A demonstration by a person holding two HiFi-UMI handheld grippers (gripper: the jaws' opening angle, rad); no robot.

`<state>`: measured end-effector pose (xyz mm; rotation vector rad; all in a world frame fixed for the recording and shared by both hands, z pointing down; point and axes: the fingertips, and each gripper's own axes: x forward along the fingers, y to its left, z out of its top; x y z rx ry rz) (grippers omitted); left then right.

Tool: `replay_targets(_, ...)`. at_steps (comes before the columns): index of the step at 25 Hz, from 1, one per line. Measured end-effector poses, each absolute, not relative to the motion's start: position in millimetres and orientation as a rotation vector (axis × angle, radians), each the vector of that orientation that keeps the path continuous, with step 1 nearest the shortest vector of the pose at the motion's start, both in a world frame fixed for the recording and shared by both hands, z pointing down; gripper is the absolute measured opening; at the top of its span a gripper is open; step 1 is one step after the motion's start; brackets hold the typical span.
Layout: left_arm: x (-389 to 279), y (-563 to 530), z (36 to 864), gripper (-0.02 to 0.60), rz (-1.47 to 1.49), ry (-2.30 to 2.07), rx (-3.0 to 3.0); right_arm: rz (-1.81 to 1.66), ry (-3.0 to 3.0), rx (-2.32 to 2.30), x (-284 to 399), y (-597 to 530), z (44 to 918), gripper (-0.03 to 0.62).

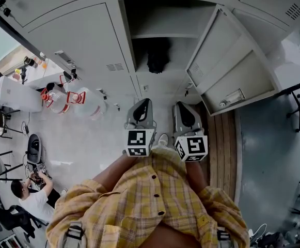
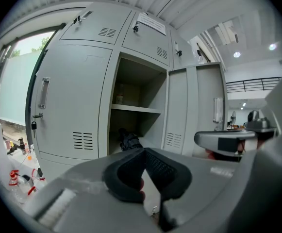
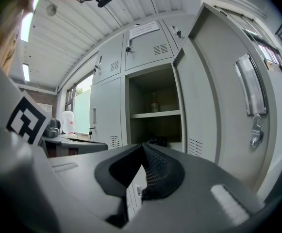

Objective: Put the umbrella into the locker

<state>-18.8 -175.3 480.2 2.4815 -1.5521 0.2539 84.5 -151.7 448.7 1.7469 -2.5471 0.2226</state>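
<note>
Nearest is the person's yellow plaid shirt (image 1: 150, 200). Just beyond it the two grippers are held side by side, close together but not touching, each with its marker cube toward the body and its jaws aimed at the open locker (image 1: 128, 40).

The left gripper (image 1: 144, 103) has its jaws pressed together with nothing between the pads. In its own view the dark pads meet at the tips (image 2: 144, 150). The right gripper (image 1: 181, 105) is likewise closed and empty, its pads meeting in a point (image 3: 141, 145).

The umbrella (image 1: 158, 56) is in neither gripper. It is a black, folded bundle lying inside the locker's lower compartment, on that compartment's floor under the shelf (image 2: 136, 109). It is well apart from both sets of jaws and straight ahead of them. In the head view it sits on a line between the two grippers. In the left gripper view it shows just above the closed tips and a little left (image 2: 128, 141). In the right gripper view it peeks out just above and right of them (image 3: 156, 141).

The locker door (image 1: 227, 61) stands swung open on the right. On the shelf rests a small container (image 3: 154, 103). Off to the left, large water bottles (image 1: 82, 99) stand on the floor against the lockers.
</note>
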Motion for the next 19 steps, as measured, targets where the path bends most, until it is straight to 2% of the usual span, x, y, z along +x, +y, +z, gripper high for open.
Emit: replay_targets(19, -29.3, -174.9, 481.1, 0.000, 0.259, -1.569, 2.496, 0.223, -2.537, 1.744, 80.4, -152.4, 451.7, -0.008)
